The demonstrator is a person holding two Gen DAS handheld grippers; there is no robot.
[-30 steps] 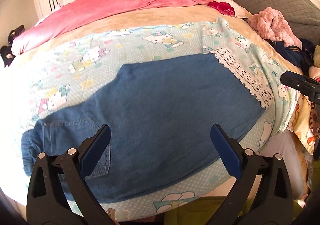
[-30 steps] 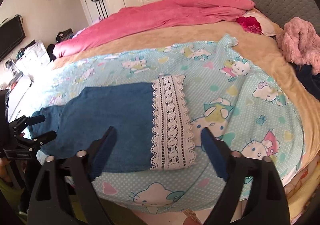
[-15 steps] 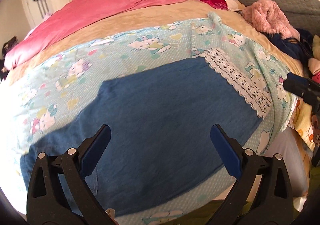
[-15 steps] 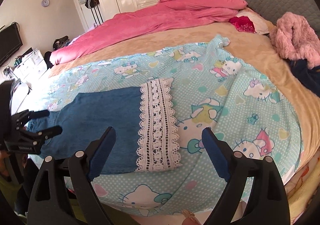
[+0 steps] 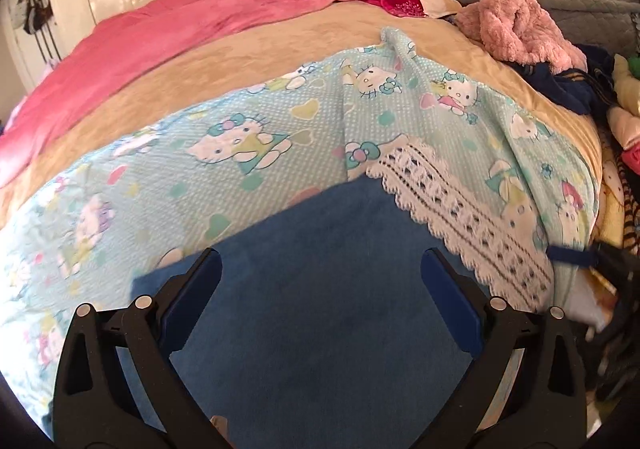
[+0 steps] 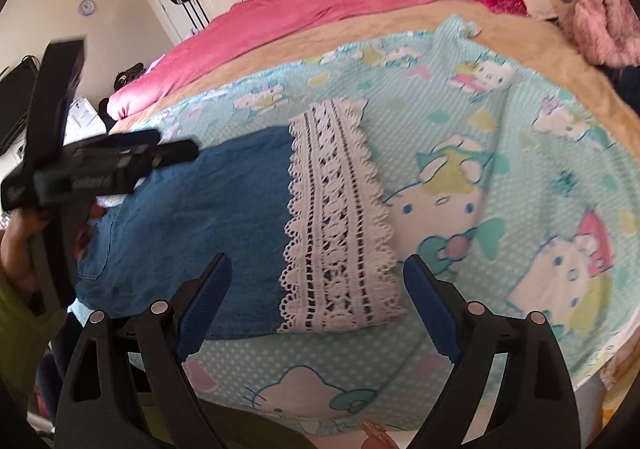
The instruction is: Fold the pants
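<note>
Over the pants (image 5: pixel 320 309), seen from the left wrist: left gripper (image 5: pixel 320 289) spread wide, nothing between the jaws, pointing steeply down at blue denim lying flat on the cartoon sheet (image 5: pixel 240 177). Lace hem (image 5: pixel 460 221) off to the right, just beside the tip of the right gripper (image 5: pixel 572 255) at the frame edge. Probable risk: pinching only the top layer, or catching sheet along with denim, so the fold drags the bedding or comes out lopsided. Some blur toward the left edge, so exact edge of the cloth hard to place.

Across the bed, seen from the right wrist: right gripper (image 6: pixel 316 297) also released and empty, jaws straddling the lace hem from above, not visibly touching it. Left gripper (image 6: pixel 116 165) held by a hand (image 6: pixel 24 245) above the waist end, tilted downward. Likely trouble: lace snagging on the serrated pads, or the two ends being lifted unevenly, twisting the legs. Pants close to the near bed edge, so may slide off when pulled.
</note>
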